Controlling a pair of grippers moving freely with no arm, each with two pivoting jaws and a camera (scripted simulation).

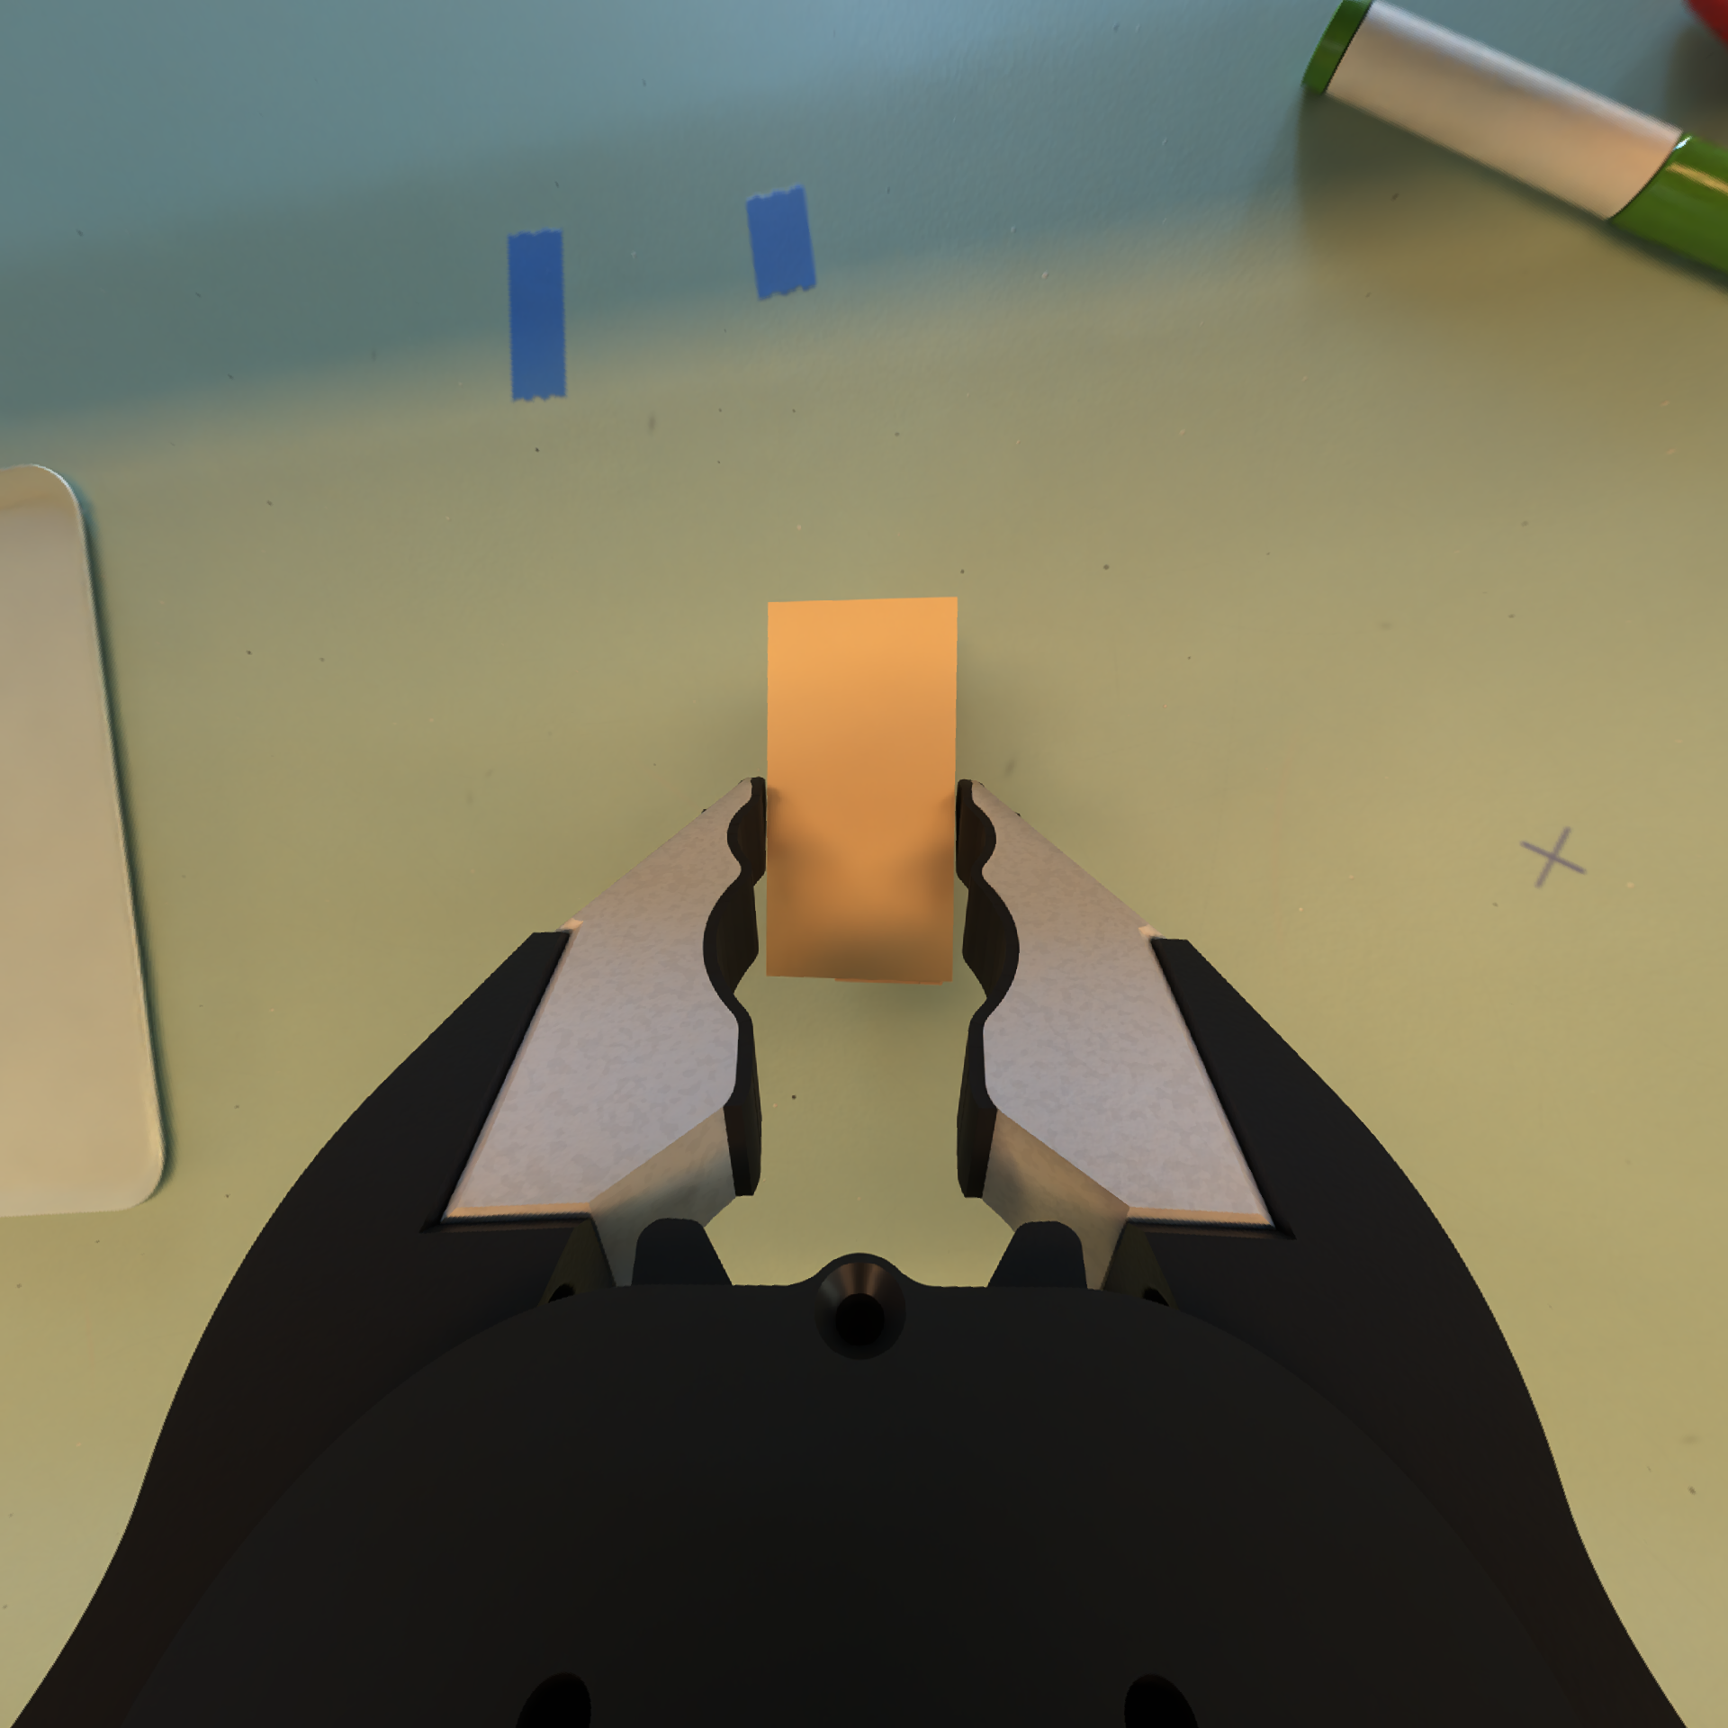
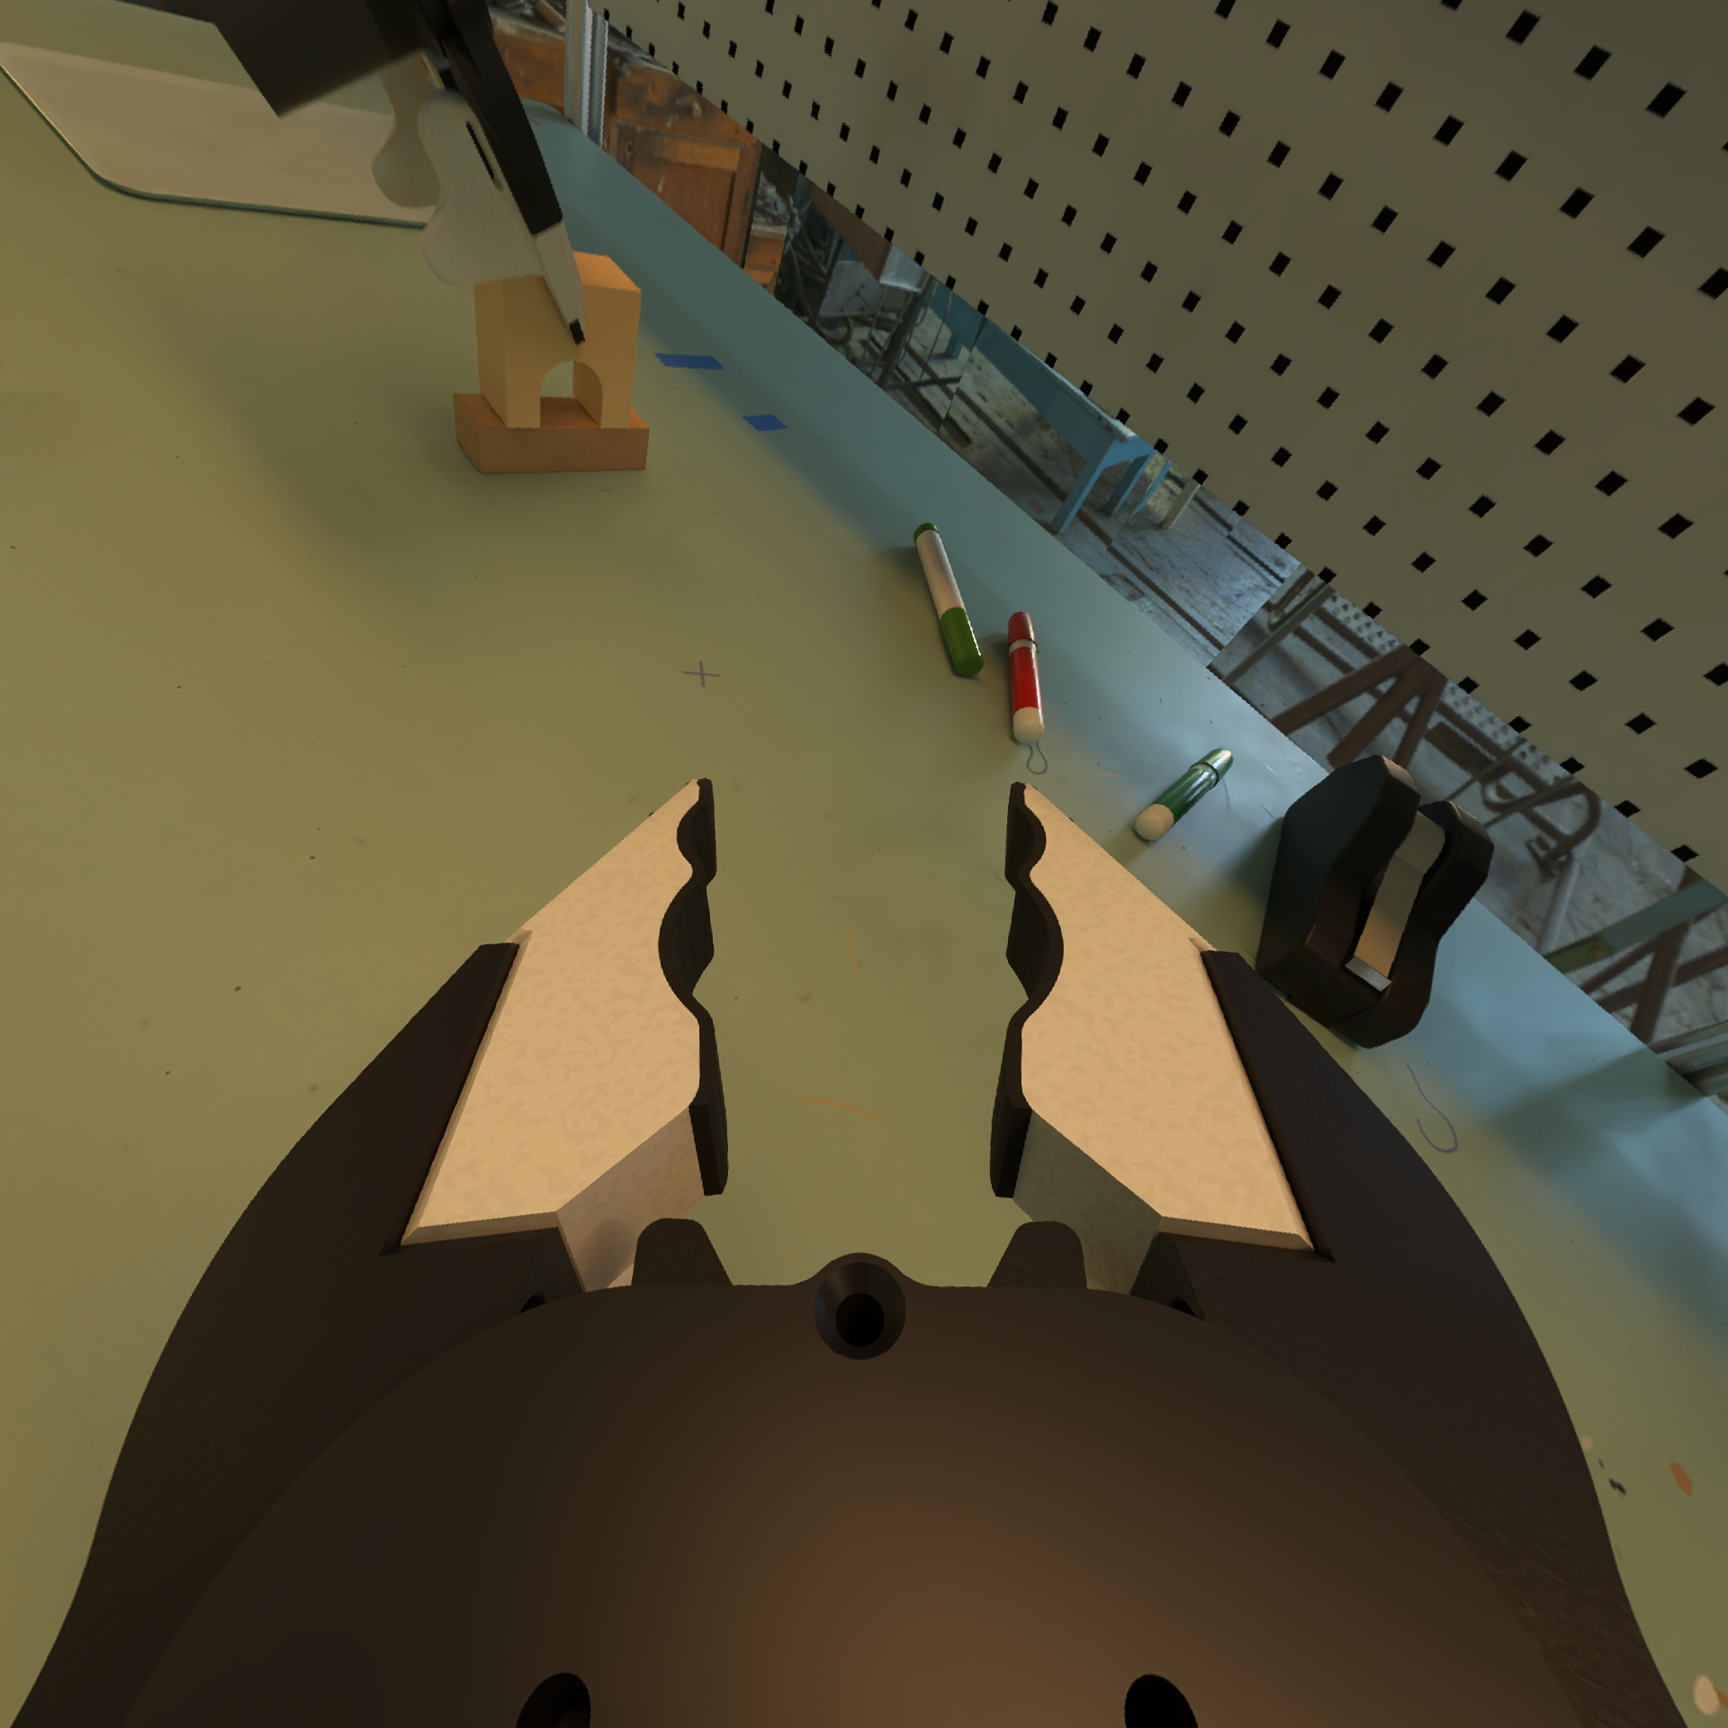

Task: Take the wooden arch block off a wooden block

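The pale wooden arch block (image 1: 860, 692) shows from above between my left gripper's fingers. My left gripper (image 1: 860, 795) is shut on it, both pads touching its sides. In the right wrist view the arch block (image 2: 608, 318) stands upright on a flat darker wooden block (image 2: 552, 449), and the left gripper (image 2: 561, 309) reaches down onto it from above. I cannot tell whether the arch's feet touch the block or are just clear of it. My right gripper (image 2: 858, 795) is open and empty above the green table, well to the near side of the blocks.
A white tray (image 1: 65, 842) lies left of the blocks and also shows in the right wrist view (image 2: 187, 131). A green marker (image 2: 946, 598), a red marker (image 2: 1022, 673), a small green marker (image 2: 1183, 793) and a black tape dispenser (image 2: 1365, 898) lie near the table's far edge. A pegboard wall (image 2: 1309, 234) stands beyond.
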